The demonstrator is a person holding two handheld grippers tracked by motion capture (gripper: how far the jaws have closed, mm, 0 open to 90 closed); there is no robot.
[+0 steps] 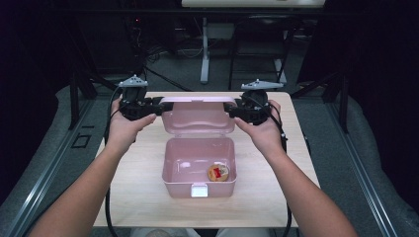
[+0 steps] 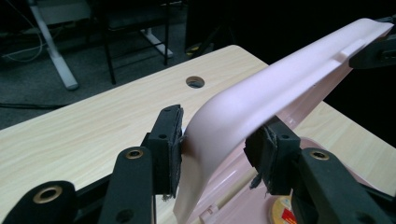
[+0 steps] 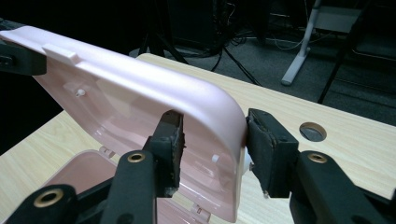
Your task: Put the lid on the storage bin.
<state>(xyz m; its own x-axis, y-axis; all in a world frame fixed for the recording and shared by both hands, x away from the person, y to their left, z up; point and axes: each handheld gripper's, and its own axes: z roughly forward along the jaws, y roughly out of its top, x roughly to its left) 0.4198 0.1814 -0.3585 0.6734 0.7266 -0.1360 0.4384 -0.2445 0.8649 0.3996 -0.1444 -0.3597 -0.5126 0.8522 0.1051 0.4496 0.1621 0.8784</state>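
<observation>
A pink plastic box [image 1: 173,187] sits open in the middle of the wooden table, its lid [image 1: 197,116] standing up at the back. A round yellow and red item [image 1: 218,173] lies inside, at the box's right front. My left gripper [image 1: 159,106] straddles the lid's left end; in the left gripper view its jaws [image 2: 215,144] flank the lid's rounded corner [image 2: 280,79] with slack. My right gripper [image 1: 228,109] straddles the right end, and its jaws [image 3: 214,140] stand on either side of the lid [image 3: 130,93] without pressing it.
The box has a white latch [image 1: 199,190] on its front wall. A round cable hole [image 2: 194,82] is cut in the table [image 1: 138,197] near its far edge. Desk legs and cables stand on the dark floor beyond. Bare tabletop lies left and right of the box.
</observation>
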